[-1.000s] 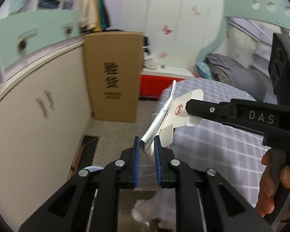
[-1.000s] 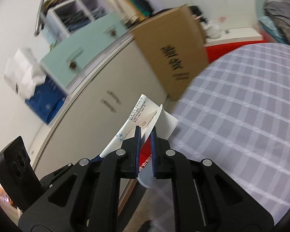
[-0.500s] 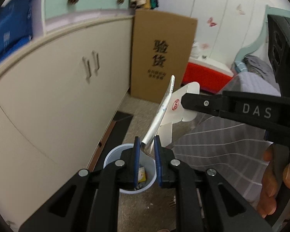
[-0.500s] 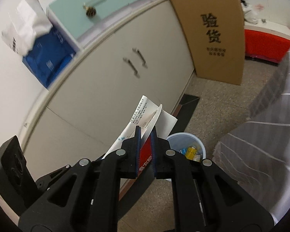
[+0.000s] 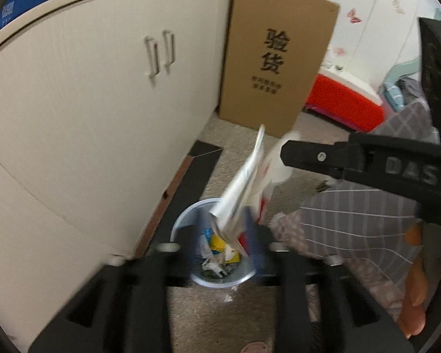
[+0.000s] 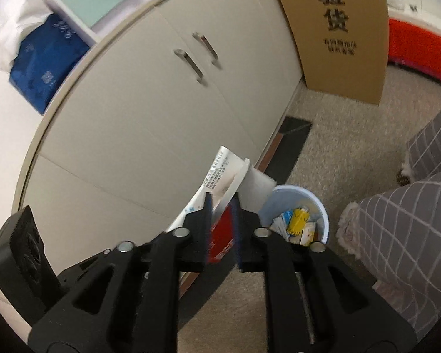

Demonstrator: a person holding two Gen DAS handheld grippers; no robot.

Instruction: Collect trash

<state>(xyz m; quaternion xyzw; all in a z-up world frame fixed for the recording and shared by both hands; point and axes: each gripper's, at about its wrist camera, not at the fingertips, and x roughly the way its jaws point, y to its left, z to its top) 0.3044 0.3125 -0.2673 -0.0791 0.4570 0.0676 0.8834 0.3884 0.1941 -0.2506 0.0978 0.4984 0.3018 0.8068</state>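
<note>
Trash is what I am looking at in both views: one flat packet between each pair of jaws, and more already lying in the bin on the floor.

I see the cream cabinet (image 6: 150,123) filling the left of both pictures, its two metal handles side by side. Past it a tall cardboard box (image 5: 279,67) with black characters stands upright on the beige carpet (image 6: 332,153), against the cabinet's far end. On the right hangs the edge of a grey checked bedspread (image 6: 411,229).

My light blue bin (image 6: 323,209) stands on the carpet just beside the cabinet's foot, with a yellow wrapper and other scraps inside.

My left gripper (image 5: 222,229) points down over the bin; its jaws have just been opening and now stand apart. The silvery foil packet (image 5: 244,176) is between them, tilted upward, blurred, its lower end over the bin's mouth. I cannot tell whether it touches a pad.

My right gripper (image 6: 222,220) comes in beside the left one, above the bin's near-left rim. Its jaws have also just been opening and show a gap. The white and red printed packet (image 6: 220,176) stands between them, leaning toward the cabinet, with neither pad clearly pressing it.

A hand (image 5: 417,279) shows at the right edge of the left view.
</note>
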